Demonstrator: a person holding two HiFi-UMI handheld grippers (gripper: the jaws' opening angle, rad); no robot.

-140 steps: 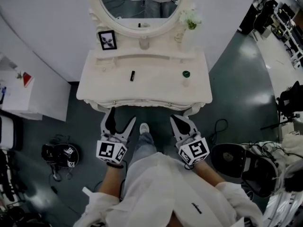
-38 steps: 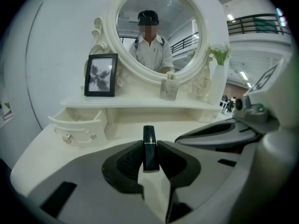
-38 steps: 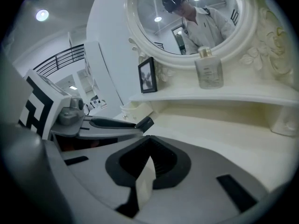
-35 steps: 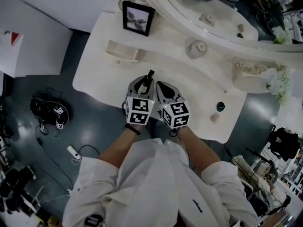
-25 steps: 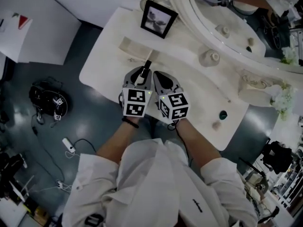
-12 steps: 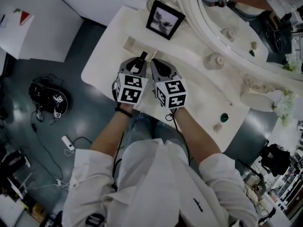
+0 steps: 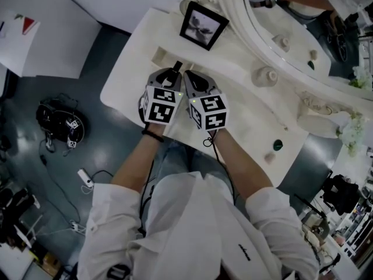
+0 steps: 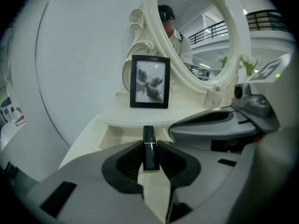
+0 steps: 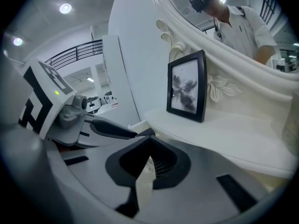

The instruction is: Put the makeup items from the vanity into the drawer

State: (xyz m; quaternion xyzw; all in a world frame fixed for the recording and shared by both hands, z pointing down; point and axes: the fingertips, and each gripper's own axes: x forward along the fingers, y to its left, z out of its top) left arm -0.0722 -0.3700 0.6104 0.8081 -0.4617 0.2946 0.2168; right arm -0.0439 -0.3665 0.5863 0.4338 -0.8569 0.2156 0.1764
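I keep my left tool (image 8: 150,154) clamped narrow on the slim black lipstick tube with a gold band (image 8: 149,146), its end poking past the pads so it can drop into the small open cream drawer (image 8: 114,133) near the back left corner of the white vanity table (image 7: 129,69). My right tool (image 9: 150,146) rides beside it, pinched together and empty. Earlier the tube lay mid-table; both tools have since slid toward the left end, just short of the drawer.

Glossy dark floor (image 7: 102,142) strewn with cables (image 7: 58,127), a white wall (image 7: 131,2) and a white cabinet (image 7: 44,48) at left.
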